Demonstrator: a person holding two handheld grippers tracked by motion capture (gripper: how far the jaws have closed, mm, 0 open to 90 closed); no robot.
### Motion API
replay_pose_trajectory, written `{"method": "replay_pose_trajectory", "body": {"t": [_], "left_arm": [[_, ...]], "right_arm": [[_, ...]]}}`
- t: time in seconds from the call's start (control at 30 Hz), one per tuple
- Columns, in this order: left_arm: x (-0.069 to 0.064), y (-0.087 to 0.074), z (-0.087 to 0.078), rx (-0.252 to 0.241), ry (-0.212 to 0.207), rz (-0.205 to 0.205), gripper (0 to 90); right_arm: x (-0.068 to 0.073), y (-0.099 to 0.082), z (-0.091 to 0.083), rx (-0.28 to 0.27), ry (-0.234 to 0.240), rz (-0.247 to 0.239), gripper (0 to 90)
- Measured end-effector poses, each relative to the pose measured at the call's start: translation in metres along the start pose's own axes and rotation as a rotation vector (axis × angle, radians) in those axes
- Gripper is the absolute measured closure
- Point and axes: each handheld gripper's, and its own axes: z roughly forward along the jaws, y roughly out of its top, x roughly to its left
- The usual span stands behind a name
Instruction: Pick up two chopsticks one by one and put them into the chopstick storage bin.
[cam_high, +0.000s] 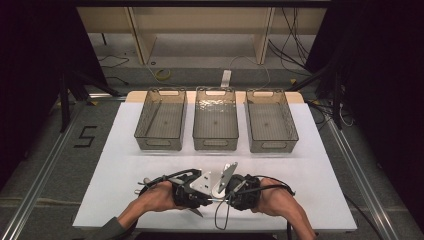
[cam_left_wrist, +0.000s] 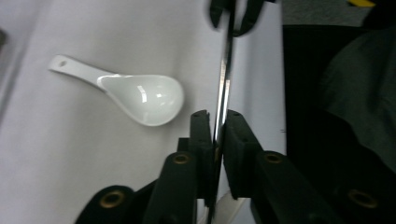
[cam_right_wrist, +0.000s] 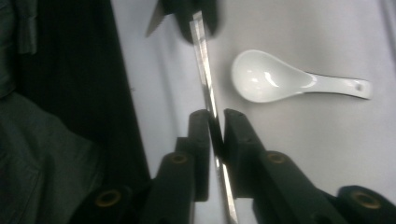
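**Knife held between both grippers, bins unfilled**

Both grippers meet at the near edge of the white table (cam_high: 320, 165), well short of the three clear plastic bins (cam_high: 215, 119) lined up across its far side. A thin, shiny metal table knife (cam_left_wrist: 223, 88) spans the gap between them, edge-on to both gripper cameras. A glossy white ceramic soup spoon (cam_left_wrist: 140, 95) lies on the table just beside the knife, untouched.

As a judgement, this looks like a hand-over or a two-handed hold early in a sorting job: all three bins look bare, so knife and spoon both have yet to be placed.

The left gripper (cam_left_wrist: 215, 116) has its jaws drawn nearly together, clamped flat on the knife. The right gripper (cam_right_wrist: 215, 116) also stands narrow around the knife, its pads close against the metal; whether they press or are just letting go I cannot tell.
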Motion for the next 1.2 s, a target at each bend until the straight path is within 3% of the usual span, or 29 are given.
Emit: {"method": "replay_pose_trajectory", "body": {"t": [0.07,0.13,0.2,0.3,0.37,0.63,0.77,1.03,1.2], "left_arm": [[0.0,0.0,0.0,0.013,0.011,-0.004,85.5],[0.003,-0.003,-0.002,0.003,0.021,-0.026,85.6],[0.005,-0.004,-0.005,-0.002,0.028,-0.043,85.6],[0.008,-0.003,-0.011,-0.008,0.036,-0.072,85.6],[0.01,-0.004,-0.013,-0.008,0.045,-0.101,85.6],[0.023,-0.01,-0.018,-0.014,0.109,-0.235,85.6],[0.032,-0.015,-0.026,-0.026,0.142,-0.319,85.6],[0.05,-0.03,-0.044,-0.083,0.201,-0.438,85.6],[0.062,-0.041,-0.057,-0.132,0.243,-0.514,85.7]], "right_arm": [[-0.007,-0.004,-0.003,-0.016,0.025,0.038,73.9],[-0.012,-0.009,-0.007,-0.05,0.036,0.069,60.9],[-0.017,-0.012,-0.012,-0.08,0.039,0.105,54.0],[-0.019,-0.015,-0.02,-0.15,0.031,0.159,47.1],[-0.021,-0.018,-0.023,-0.174,0.001,0.188,44.0],[-0.028,-0.026,-0.031,-0.255,-0.053,0.264,41.6],[-0.03,-0.031,-0.034,-0.321,-0.039,0.301,39.4],[-0.032,-0.036,-0.031,-0.386,-0.086,0.359,36.8],[-0.032,-0.04,-0.021,-0.427,-0.118,0.397,35.8]]}}
